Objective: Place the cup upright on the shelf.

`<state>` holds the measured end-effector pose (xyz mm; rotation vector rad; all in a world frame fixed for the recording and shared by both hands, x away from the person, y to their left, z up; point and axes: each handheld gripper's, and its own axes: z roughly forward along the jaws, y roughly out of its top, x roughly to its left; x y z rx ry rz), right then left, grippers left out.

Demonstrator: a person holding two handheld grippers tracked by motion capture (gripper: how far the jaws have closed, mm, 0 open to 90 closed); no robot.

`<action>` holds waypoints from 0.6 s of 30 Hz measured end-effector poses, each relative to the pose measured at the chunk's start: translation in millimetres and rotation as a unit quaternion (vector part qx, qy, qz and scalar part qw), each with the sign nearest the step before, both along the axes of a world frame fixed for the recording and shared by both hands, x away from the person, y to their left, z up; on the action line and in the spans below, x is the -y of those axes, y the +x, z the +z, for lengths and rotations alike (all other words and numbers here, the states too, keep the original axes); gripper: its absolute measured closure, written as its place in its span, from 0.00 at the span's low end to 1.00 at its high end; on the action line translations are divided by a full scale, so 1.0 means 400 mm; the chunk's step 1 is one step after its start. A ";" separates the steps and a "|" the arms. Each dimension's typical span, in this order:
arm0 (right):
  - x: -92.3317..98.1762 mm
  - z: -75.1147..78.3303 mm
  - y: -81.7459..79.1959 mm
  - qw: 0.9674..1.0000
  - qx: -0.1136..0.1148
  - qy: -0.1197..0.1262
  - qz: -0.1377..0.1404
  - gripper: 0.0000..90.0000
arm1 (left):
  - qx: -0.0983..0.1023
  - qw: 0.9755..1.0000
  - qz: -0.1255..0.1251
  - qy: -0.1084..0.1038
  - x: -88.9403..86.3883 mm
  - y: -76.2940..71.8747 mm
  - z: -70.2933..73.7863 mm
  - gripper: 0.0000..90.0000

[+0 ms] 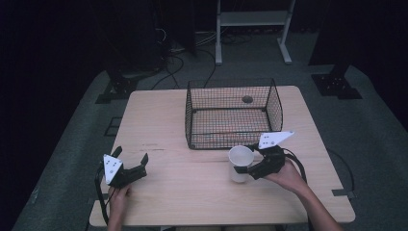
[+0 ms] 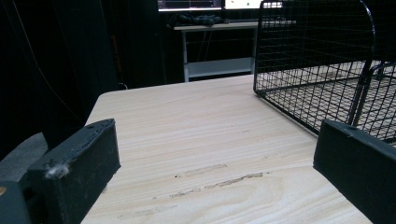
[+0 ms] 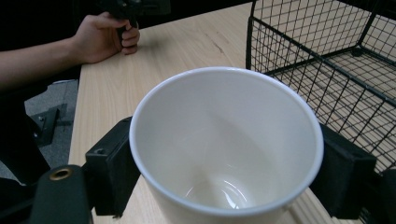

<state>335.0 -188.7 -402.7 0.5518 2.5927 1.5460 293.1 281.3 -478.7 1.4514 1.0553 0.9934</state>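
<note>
A white empty cup point(image 1: 239, 162) stands upright just in front of the black wire basket point(image 1: 231, 135), near the table's front right. My right gripper point(image 1: 244, 160) is shut on the cup, one jaw on each side of its wall. In the right gripper view the cup point(image 3: 226, 154) sits between the two black jaws with its mouth open towards the camera, and the basket point(image 3: 327, 60) is close on the right. My left gripper point(image 1: 130, 155) rests at the front left, open with nothing between its jaws. The left gripper point(image 2: 215, 168) view looks over bare wood towards the basket point(image 2: 303, 56).
The light wooden table point(image 1: 192, 192) has floor on all sides. A dark round spot point(image 1: 247, 99) shows through the basket's floor. A white frame point(image 1: 252, 29), cables and dark stands are on the floor behind. The person's other hand point(image 3: 102, 37) lies at the table's far edge.
</note>
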 end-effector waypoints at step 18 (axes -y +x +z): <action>0.012 0.062 0.049 1.000 -0.010 0.018 0.009 0.21 | -0.001 1.000 0.005 -0.004 -0.001 0.001 0.000 0.00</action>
